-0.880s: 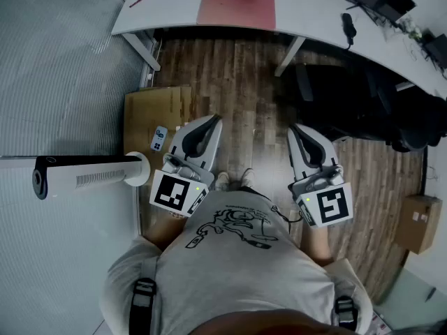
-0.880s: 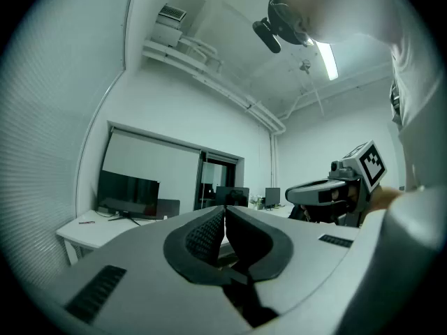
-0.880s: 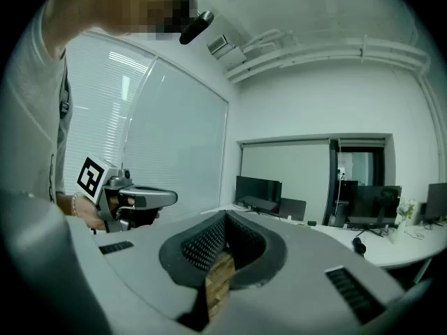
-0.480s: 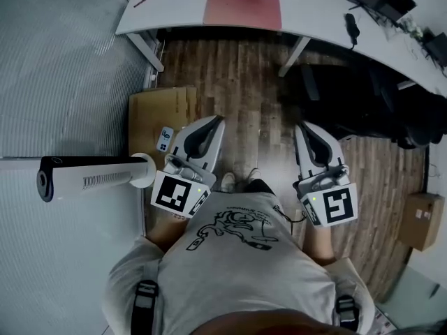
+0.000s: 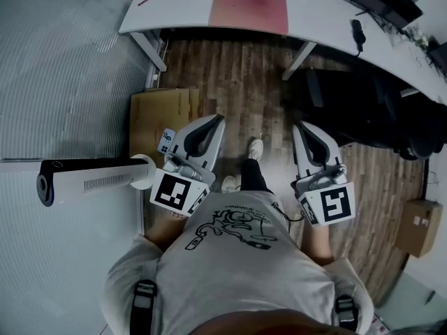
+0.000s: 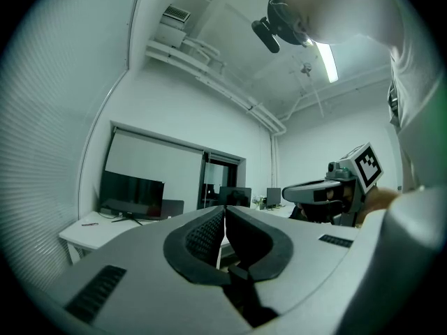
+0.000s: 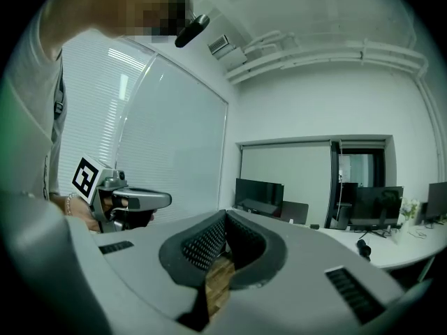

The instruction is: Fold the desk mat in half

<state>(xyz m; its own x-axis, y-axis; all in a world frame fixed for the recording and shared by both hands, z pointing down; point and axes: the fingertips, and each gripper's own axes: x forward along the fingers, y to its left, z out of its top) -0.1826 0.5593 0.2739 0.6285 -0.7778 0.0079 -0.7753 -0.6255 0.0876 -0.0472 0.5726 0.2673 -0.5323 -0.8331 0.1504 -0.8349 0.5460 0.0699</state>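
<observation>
A wood-plank floor (image 5: 237, 82) fills the middle of the head view, with a ribbed pale wall (image 5: 63, 68) along its left side and a long white desk (image 5: 174, 5) curving across the top. A black office chair (image 5: 356, 107) stands under the desk's right stretch. A white tower fan (image 5: 91, 182) with a dark end lies level at the left, its round base just beside a flat sheet of cardboard (image 5: 157, 117) on the floor, and a small cardboard box (image 5: 413, 223) sits far right. The red desk mat (image 5: 250, 10) lies flat and unfolded on the desk top, well apart from both tools. The person stands back from the desk, one white shoe (image 5: 255, 148) set forward. The left gripper (image 5: 213, 121) is held close to the body, pointing level toward the desk; its jaws are pressed together with nothing between them. The right gripper (image 5: 301, 127) is held beside it, tipped slightly down, jaws likewise together and empty, only floor showing beneath them. A small remote (image 5: 165, 140) lies on the cardboard's edge, near the left gripper
</observation>
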